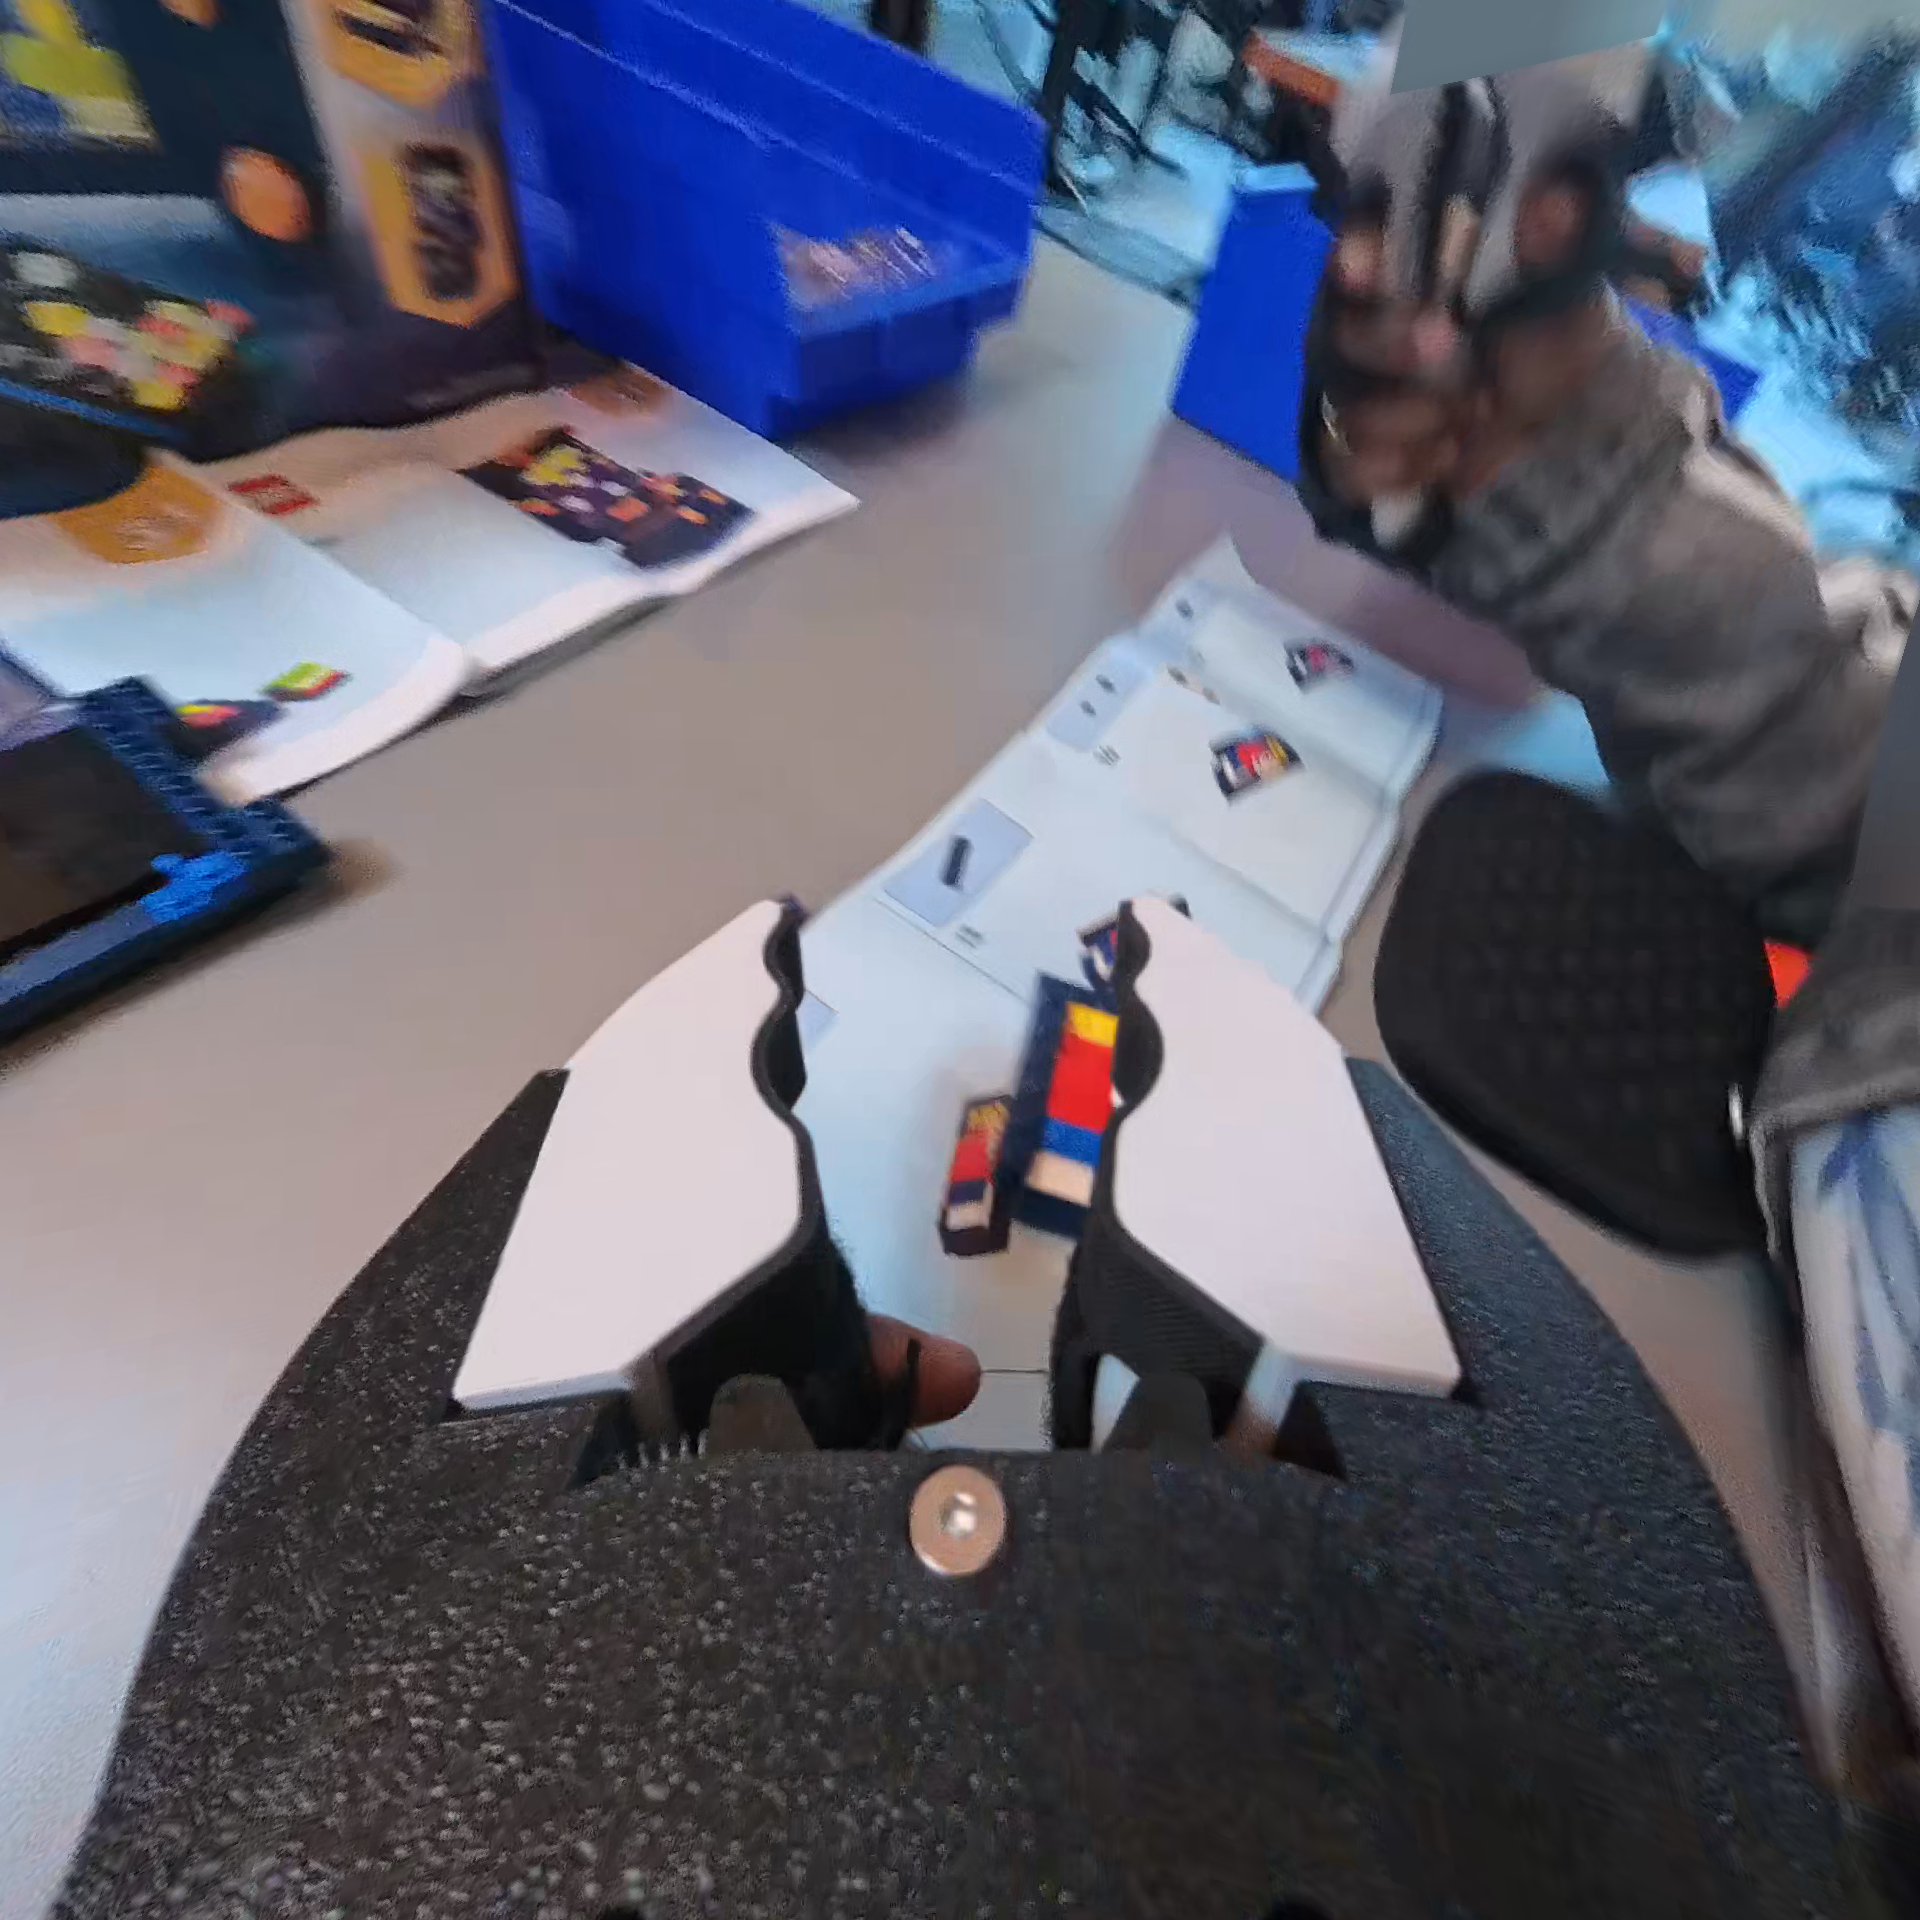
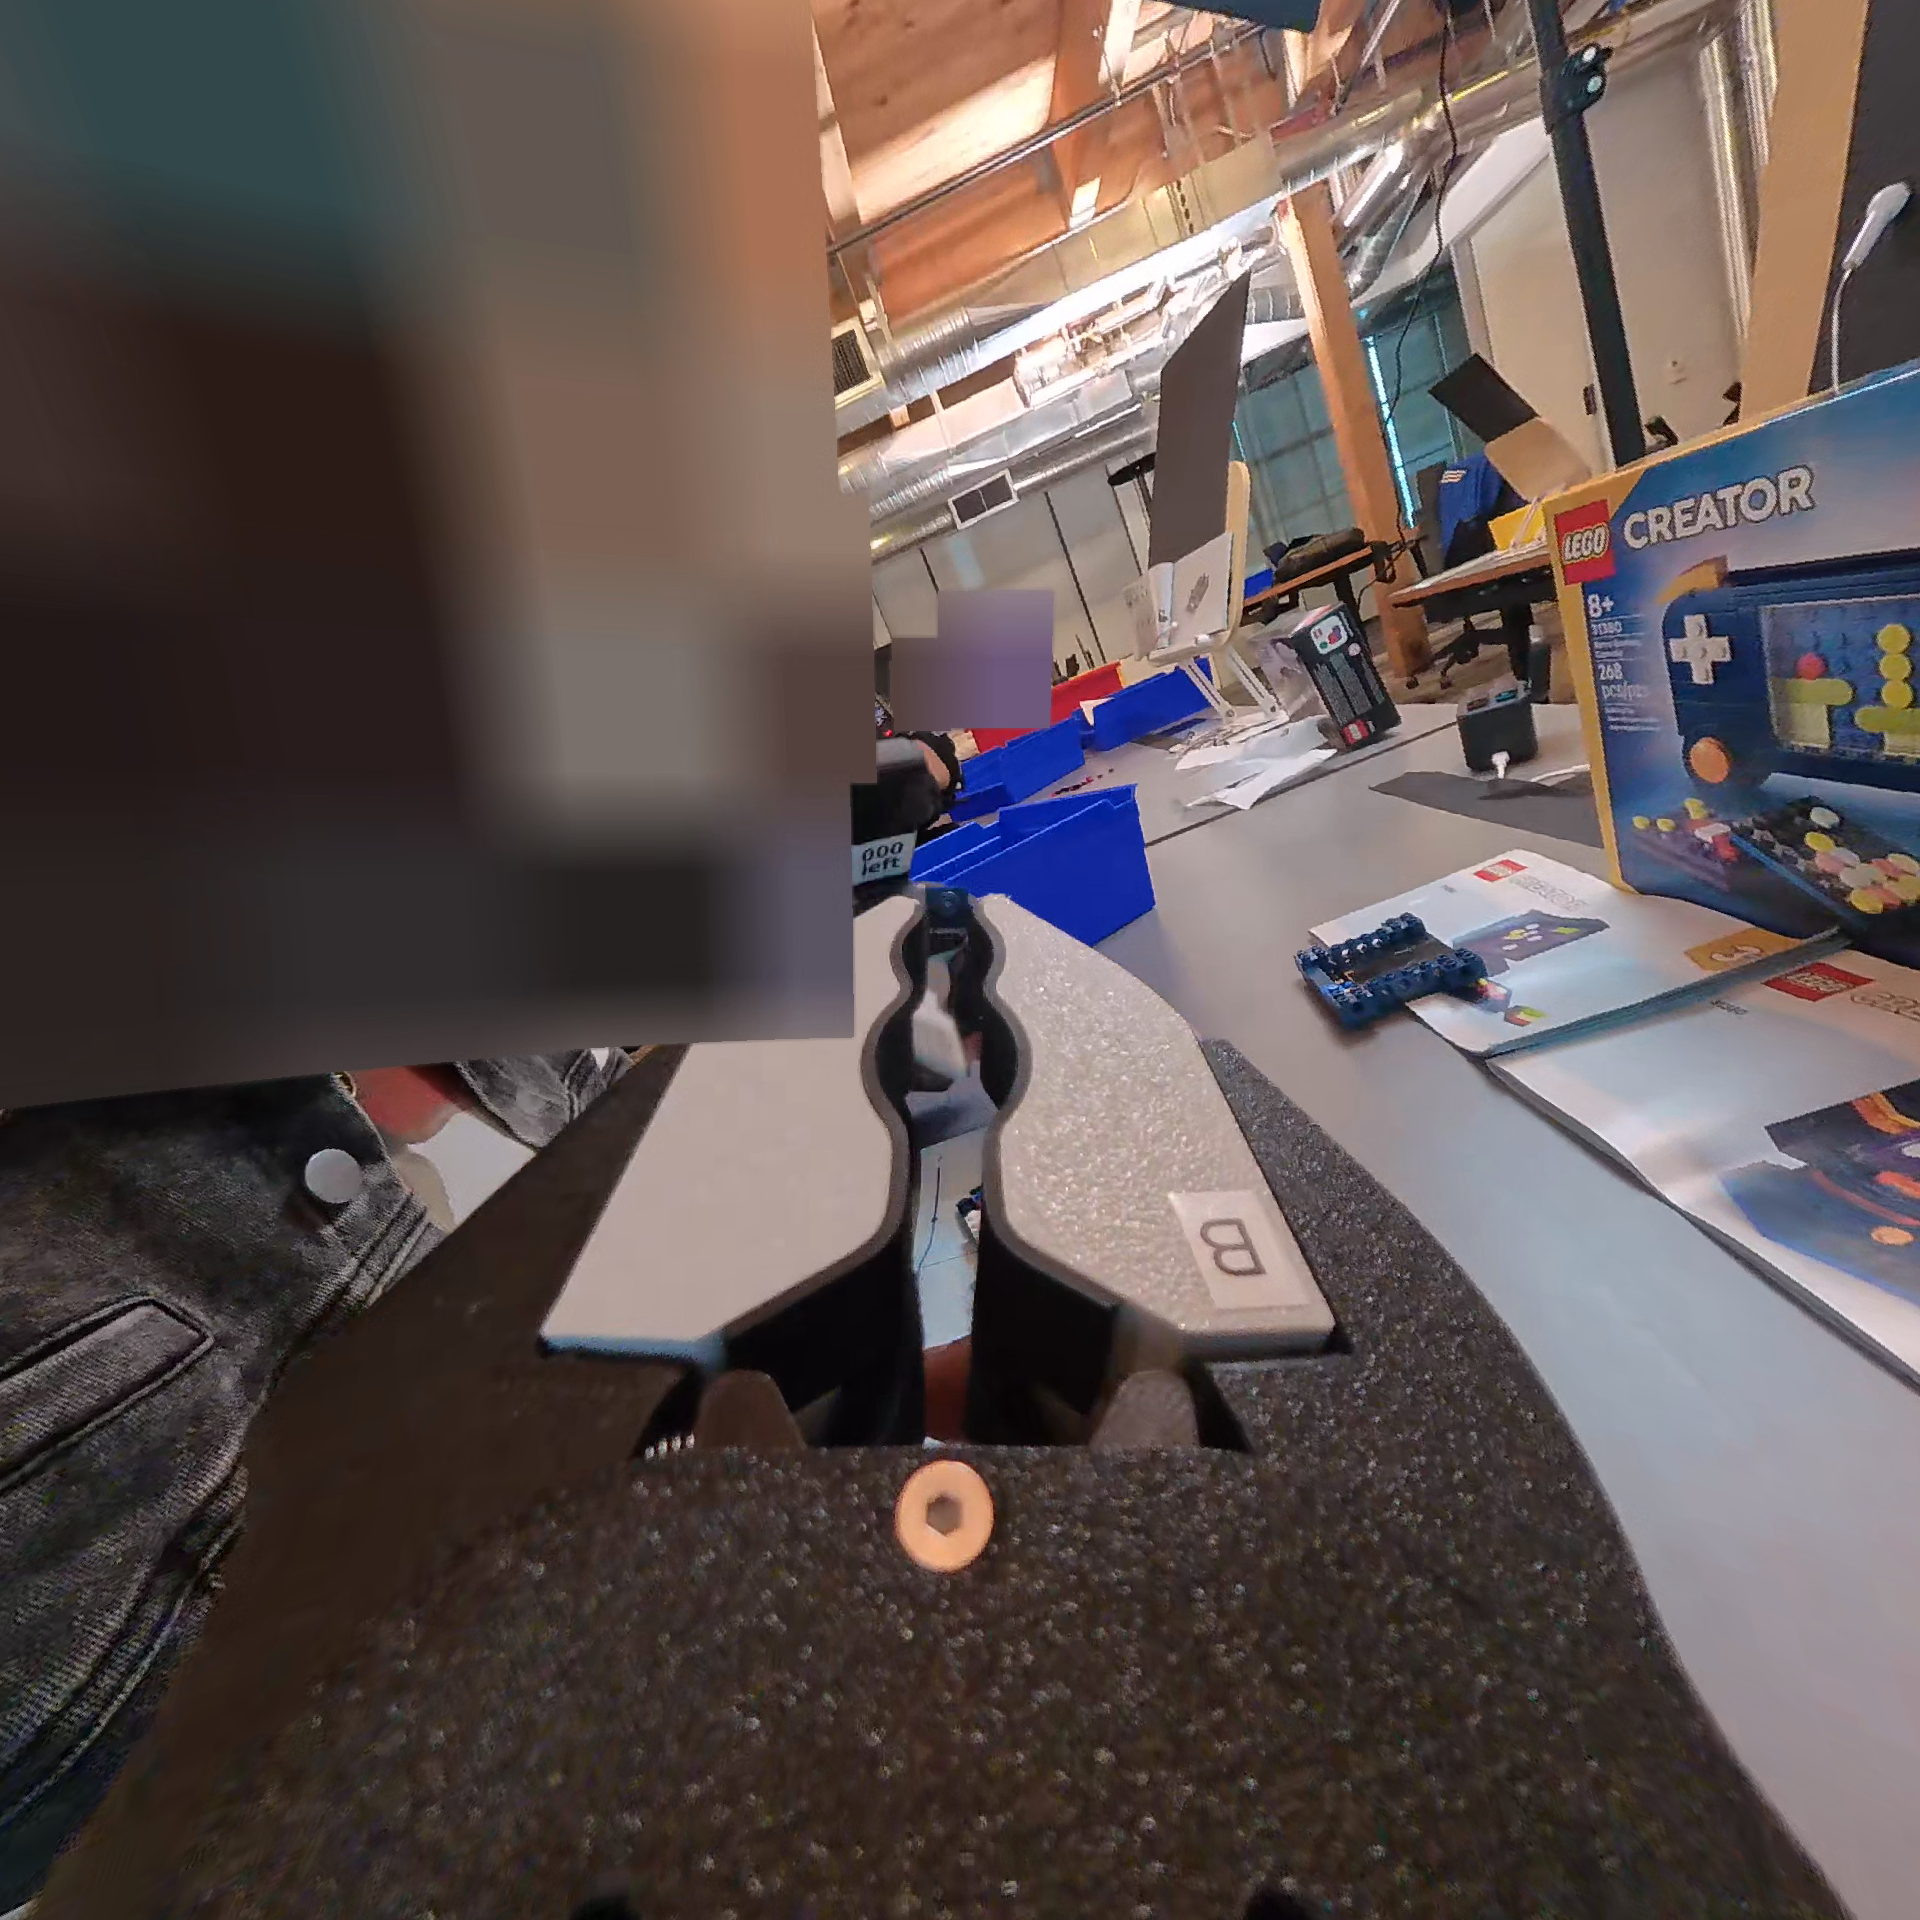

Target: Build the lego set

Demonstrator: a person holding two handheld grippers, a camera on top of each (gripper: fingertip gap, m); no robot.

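The left claw hangs spread over an open instruction booklet on the grey desk, gripping nothing. The right claw pinches a small dark-blue brick at its tips. At two o'clock from it lie a blue brick frame and, farther, a toy box.

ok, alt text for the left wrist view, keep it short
The left gripper, jaws open and holding nothing, hovers over an open instruction booklet on a grey table, with two small multicoloured brick assemblies lying between its fingers. Blue bins stand behind; the image is motion-blurred.
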